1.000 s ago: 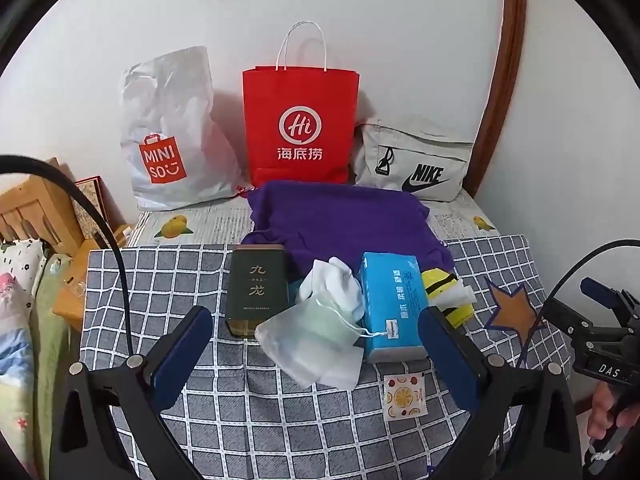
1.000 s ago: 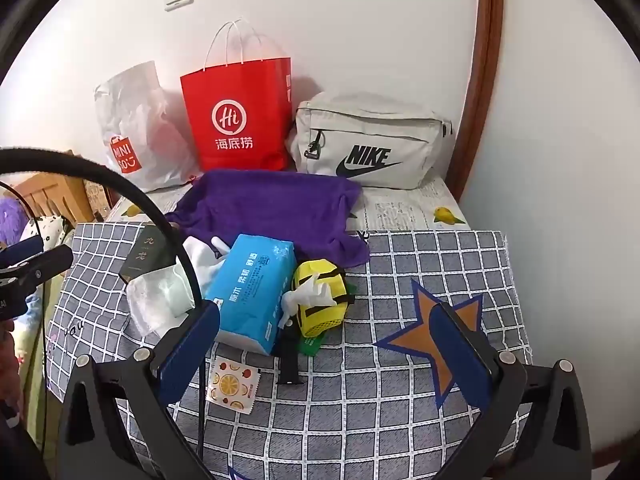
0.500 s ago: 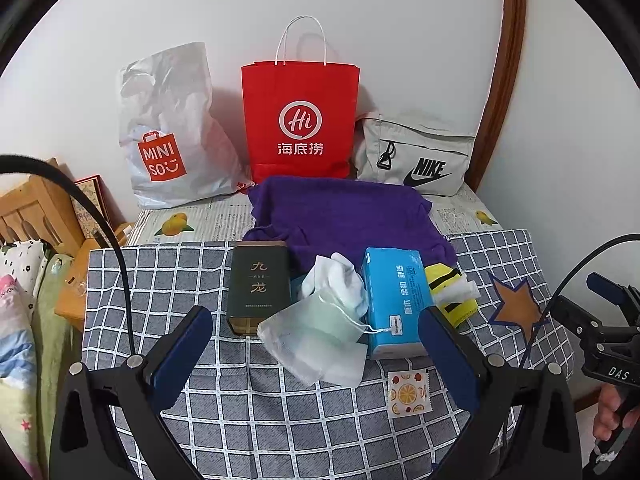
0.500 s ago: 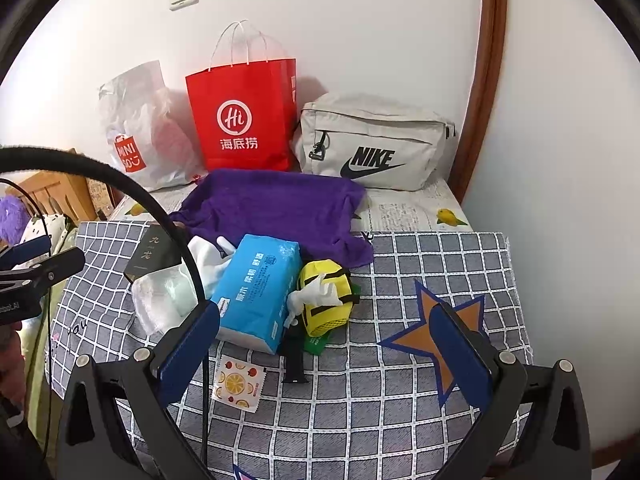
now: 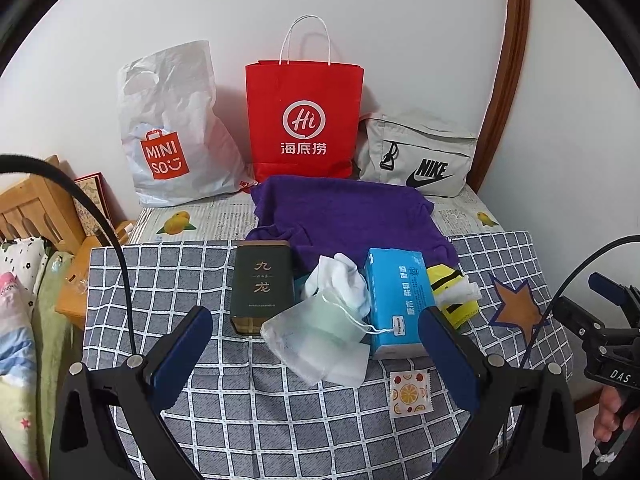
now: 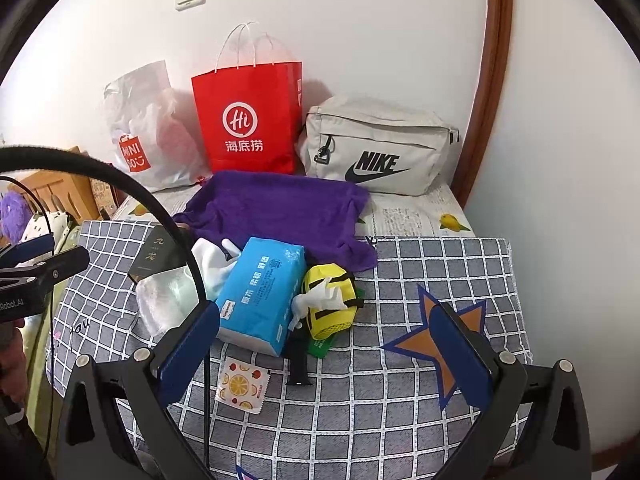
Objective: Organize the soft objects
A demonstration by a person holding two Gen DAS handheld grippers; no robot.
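A purple towel point(image 5: 348, 216) lies at the back of the checked cloth point(image 5: 168, 276). In front of it sit a white cloth point(image 5: 340, 280), a translucent drawstring pouch point(image 5: 320, 336), a blue tissue pack point(image 5: 398, 300) and a yellow striped pouch point(image 5: 452, 292). My left gripper point(image 5: 316, 344) is open and empty, above the table's front, short of the drawstring pouch. My right gripper point(image 6: 332, 340) is open and empty, in front of the tissue pack point(image 6: 260, 296) and yellow pouch point(image 6: 328, 300). The purple towel point(image 6: 280, 208) shows behind them.
A dark green tin box point(image 5: 262, 284) stands left of the pouch. A white Miniso bag point(image 5: 172, 128), red paper bag point(image 5: 304, 120) and grey Nike bag point(image 5: 416, 156) line the wall. A small fruit-print packet point(image 5: 410, 392) and a black strap point(image 6: 298, 356) lie near the front.
Both grippers have drawn back and risen slightly, so the objects sit a little farther off. Nothing on the table has moved.
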